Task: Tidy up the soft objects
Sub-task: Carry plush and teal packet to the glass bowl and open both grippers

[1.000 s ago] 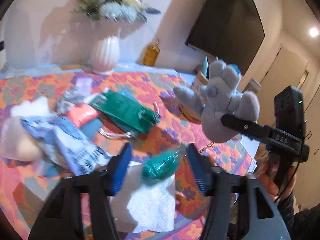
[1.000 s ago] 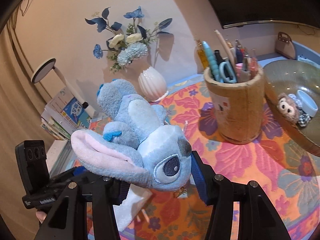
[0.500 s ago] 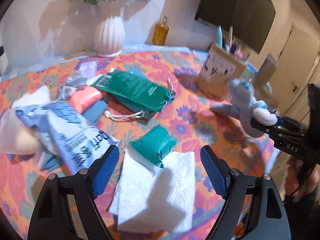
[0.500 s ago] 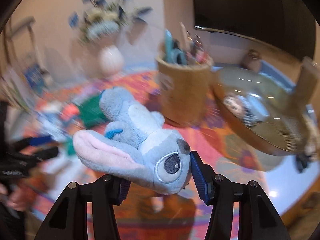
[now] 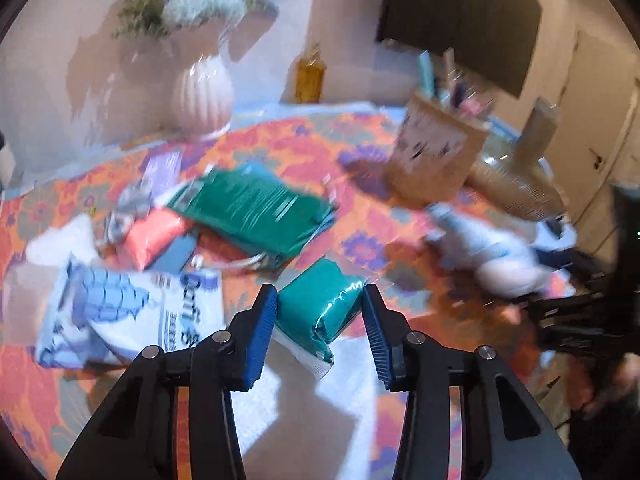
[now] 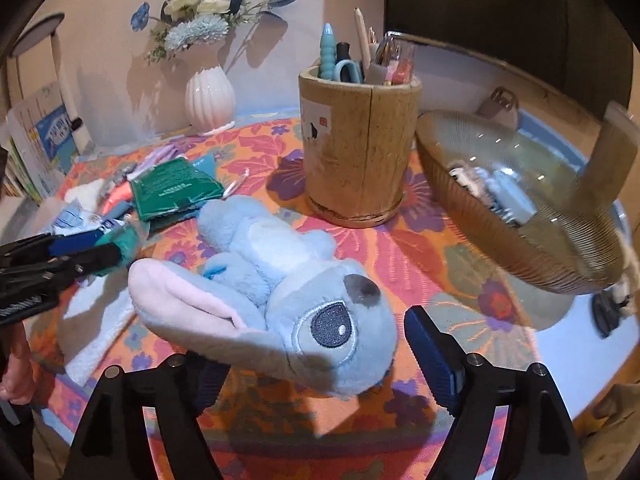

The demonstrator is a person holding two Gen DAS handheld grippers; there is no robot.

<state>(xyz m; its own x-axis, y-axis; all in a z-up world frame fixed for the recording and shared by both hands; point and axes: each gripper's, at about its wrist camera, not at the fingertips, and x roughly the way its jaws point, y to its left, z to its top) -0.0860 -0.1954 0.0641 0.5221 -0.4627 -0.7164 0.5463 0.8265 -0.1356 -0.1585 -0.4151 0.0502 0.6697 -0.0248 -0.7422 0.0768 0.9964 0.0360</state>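
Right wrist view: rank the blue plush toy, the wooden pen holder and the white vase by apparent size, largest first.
1. blue plush toy, though it lies nearest the camera, which inflates it.
2. wooden pen holder.
3. white vase, farthest back, so its true size is unsure.

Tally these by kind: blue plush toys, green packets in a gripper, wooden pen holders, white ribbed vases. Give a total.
Blue plush toy: 1
Small green plastic packet in the left gripper: 1
Round wooden pen holder: 1
White ribbed ceramic vase: 1
Total: 4

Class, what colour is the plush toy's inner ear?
Pink; the plush toy shows best in the right wrist view.
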